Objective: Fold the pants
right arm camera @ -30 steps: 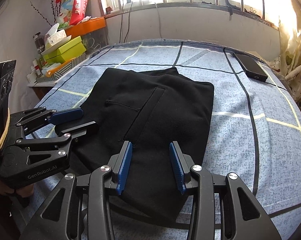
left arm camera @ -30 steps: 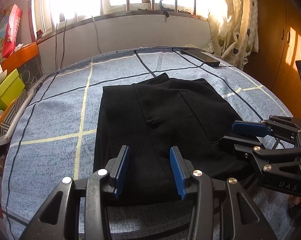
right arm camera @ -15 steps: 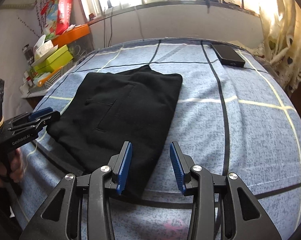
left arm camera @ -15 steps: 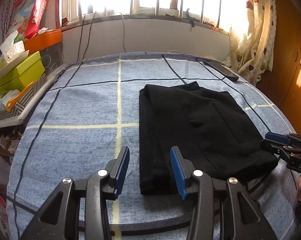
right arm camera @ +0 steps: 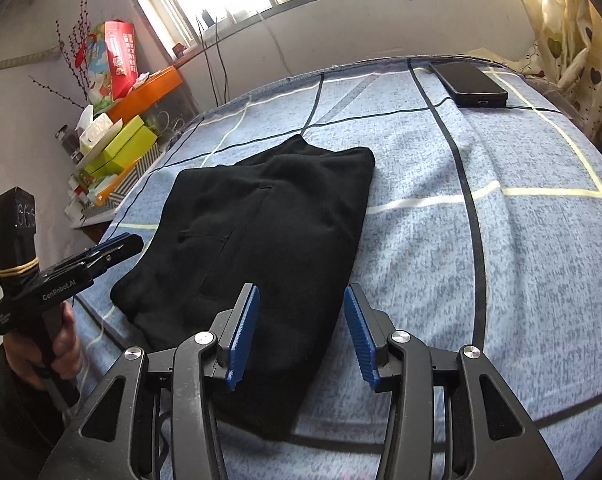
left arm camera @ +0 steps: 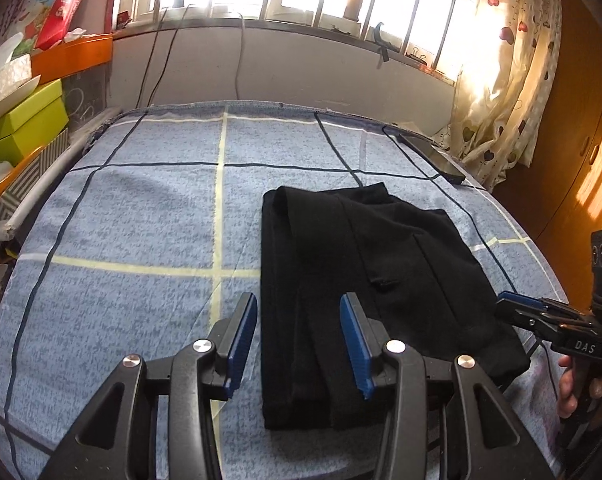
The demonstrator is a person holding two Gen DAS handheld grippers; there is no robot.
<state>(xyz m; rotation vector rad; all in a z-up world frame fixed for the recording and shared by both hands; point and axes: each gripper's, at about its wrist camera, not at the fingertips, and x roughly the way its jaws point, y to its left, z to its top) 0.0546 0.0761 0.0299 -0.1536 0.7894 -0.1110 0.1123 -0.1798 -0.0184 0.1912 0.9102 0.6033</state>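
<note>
Pants: the black pants (left arm camera: 365,280) are lying folded into a compact rectangle on the blue checked bedspread (left arm camera: 141,240), toward its near edge, with a pocket seam facing up. In your right camera the pants (right arm camera: 269,248) are sitting left of centre, with one near corner running under your tongs.

Left tongs: your left tongs (left arm camera: 299,344) are hovering over the near left strip of the pants with the jaws partly apart and nothing pinched between the blue pads; they are gripping nothing.

Right tongs: your right tongs (right arm camera: 301,340) are standing off the near right corner of the pants, jaws apart and empty. These jaws have just been opening a little wider, with no cloth between the pads.

What has changed: a second ago both tongs were close together over the near end of the pants; now you are drawing them apart, each one sliding outward so the pants are showing whole between them. The pants themselves are lying as they were.

Meaning for the task: this is reading like a let-go and back-off, so the fold is probably finished or nearly so. If another fold is wanted, you are needing a fresh grip on the near edge.

Surroundings: a phone (right arm camera: 471,84) is resting at the far corner of the bedspread, well apart from the pants.
</note>
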